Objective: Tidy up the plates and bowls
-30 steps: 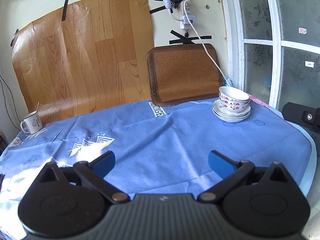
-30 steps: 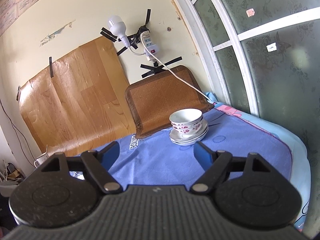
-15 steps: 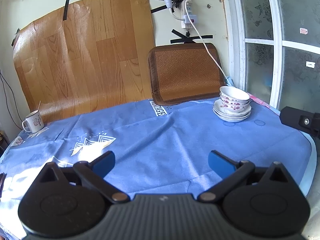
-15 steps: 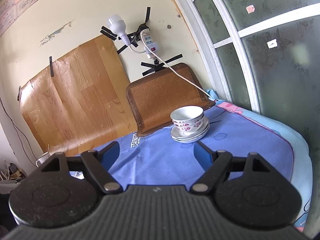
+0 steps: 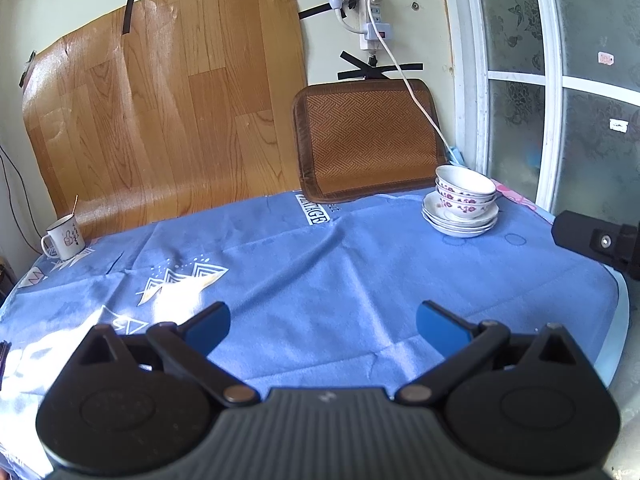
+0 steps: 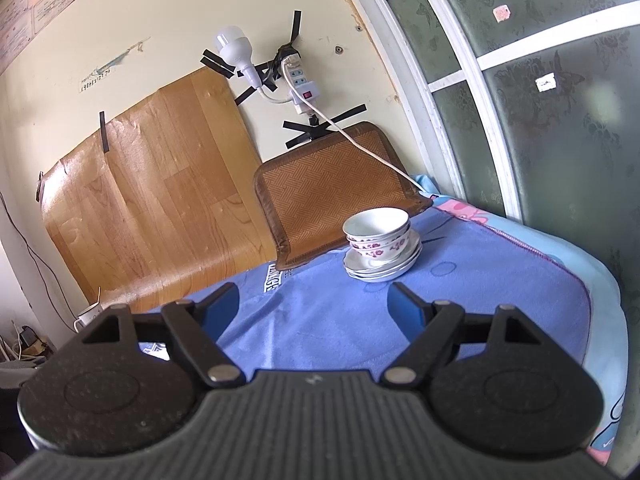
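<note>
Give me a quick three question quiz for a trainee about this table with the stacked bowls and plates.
1. True or false: the bowls sit nested on top of the plates.
2. What stands at the table's far left corner?
3. Which is holding something: A) left gripper, B) right gripper, C) neither?

Key:
1. True.
2. A white mug on the blue cloth.
3. C; both are open and empty.

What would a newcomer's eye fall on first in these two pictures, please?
Probably the stack of floral bowls on plates, at the far right of the blue tablecloth near the window. Next, the open left hand-held gripper and right hand-held gripper, both empty, and the mug far left.
</note>
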Available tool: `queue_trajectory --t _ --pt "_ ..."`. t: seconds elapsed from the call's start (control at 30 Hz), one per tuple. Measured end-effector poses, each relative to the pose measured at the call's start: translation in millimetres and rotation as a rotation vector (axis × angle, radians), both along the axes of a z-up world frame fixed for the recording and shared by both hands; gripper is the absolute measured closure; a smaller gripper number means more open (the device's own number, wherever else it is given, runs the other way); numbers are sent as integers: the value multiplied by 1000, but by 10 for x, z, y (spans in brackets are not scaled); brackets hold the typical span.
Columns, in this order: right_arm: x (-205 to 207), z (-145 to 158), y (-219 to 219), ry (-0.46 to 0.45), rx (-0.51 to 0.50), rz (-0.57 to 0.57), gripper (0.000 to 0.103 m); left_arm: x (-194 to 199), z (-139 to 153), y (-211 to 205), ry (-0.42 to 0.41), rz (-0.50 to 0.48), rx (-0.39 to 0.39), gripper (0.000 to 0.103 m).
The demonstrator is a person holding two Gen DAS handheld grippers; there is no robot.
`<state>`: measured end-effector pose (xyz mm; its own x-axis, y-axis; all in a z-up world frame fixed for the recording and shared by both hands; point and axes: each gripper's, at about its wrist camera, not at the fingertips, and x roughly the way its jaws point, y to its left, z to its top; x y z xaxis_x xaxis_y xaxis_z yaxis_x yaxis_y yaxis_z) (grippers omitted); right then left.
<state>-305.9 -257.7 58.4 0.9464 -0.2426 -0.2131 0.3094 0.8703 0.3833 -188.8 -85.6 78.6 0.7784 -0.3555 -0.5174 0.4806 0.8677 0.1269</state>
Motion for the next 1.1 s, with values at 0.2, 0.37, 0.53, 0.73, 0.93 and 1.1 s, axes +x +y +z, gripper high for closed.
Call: queue_trajectory --t 0.2,0.37,0.53,0.73,0.93,1.1 --pt "1 -14 11 1 2 3 20 16 -5 1 21 -5 1 0" --pt "-2 -8 32 0 3 5 20 18 -4 -2 29 -9 5 0" --pt "-2 -13 49 4 7 9 20 31 -9 -5 40 -12 7 0" --pt "3 -8 51 5 9 10 20 41 -17 -11 55 -13 8 0" --pt "3 -7 48 6 9 9 20 33 -25 -22 64 -15 14 0" --pt "6 -9 43 6 11 11 20 44 -43 -28 73 -14 17 0"
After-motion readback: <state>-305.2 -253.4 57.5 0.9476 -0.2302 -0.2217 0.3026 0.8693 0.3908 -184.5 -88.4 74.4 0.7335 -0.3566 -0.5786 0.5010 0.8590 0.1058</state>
